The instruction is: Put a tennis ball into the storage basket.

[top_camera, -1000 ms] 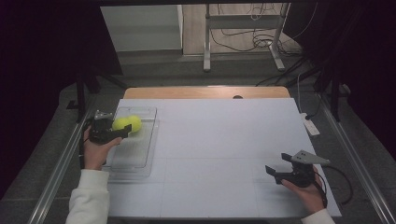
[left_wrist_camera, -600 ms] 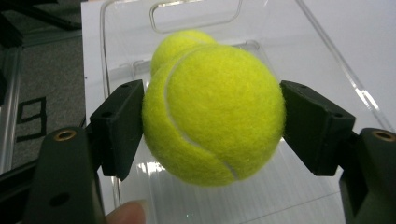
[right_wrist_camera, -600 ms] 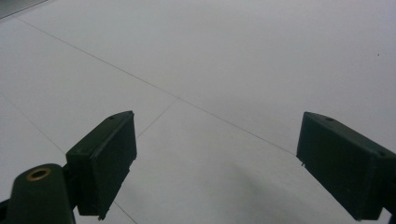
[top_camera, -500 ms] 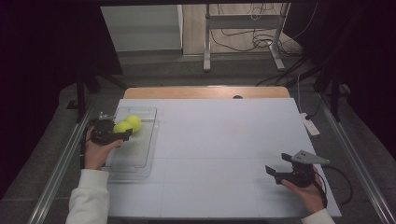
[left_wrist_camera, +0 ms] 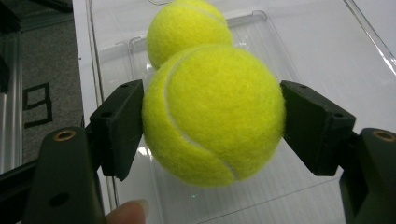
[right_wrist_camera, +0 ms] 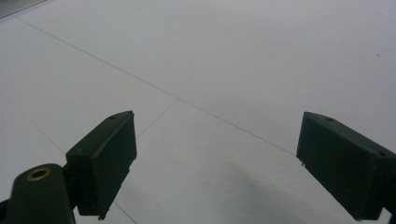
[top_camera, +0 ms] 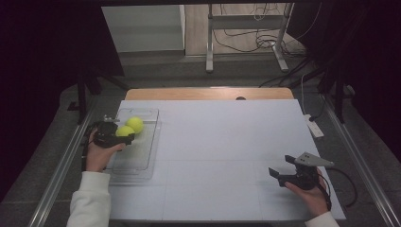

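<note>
Above clear plastic tray: fuzzy round tennis ball clamped by left gripper.

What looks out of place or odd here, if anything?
Nothing stands out. The left gripper grips one tennis ball squarely above the clear tray, a second ball sits in the tray, and the right gripper waits open over the bare table.

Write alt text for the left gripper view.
The left gripper is shut on a yellow tennis ball, one black jaw pressed against each side. A second tennis ball lies just behind it in a clear plastic tray on the white table.
</note>
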`<action>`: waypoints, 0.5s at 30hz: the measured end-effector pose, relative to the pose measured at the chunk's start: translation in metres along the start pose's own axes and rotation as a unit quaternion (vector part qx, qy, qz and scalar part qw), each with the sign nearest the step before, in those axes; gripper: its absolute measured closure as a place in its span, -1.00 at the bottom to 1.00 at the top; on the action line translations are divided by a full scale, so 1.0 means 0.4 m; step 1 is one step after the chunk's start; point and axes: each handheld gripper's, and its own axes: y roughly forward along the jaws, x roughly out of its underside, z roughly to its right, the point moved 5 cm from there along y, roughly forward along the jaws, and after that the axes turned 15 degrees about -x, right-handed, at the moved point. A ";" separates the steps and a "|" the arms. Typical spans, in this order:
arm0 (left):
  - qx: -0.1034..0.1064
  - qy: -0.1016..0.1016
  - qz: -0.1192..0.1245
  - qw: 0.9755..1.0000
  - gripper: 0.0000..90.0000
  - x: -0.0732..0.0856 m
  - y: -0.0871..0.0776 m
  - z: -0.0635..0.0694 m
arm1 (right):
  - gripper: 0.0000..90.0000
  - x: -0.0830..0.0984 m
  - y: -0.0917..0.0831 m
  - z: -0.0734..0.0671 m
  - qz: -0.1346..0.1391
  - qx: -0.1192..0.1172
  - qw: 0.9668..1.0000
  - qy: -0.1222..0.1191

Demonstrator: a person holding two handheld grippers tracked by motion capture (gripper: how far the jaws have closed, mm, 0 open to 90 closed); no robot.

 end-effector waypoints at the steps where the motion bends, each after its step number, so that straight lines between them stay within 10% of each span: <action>1: 0.000 0.000 -0.001 1.000 -0.40 0.000 0.000 0.000 | -0.72 0.000 0.000 0.000 0.000 0.000 1.000 0.000; 15: 0.015 -0.019 0.024 0.999 -0.69 -0.015 -0.023 0.001 | -0.72 0.000 0.000 -0.001 0.000 -0.001 1.000 -0.001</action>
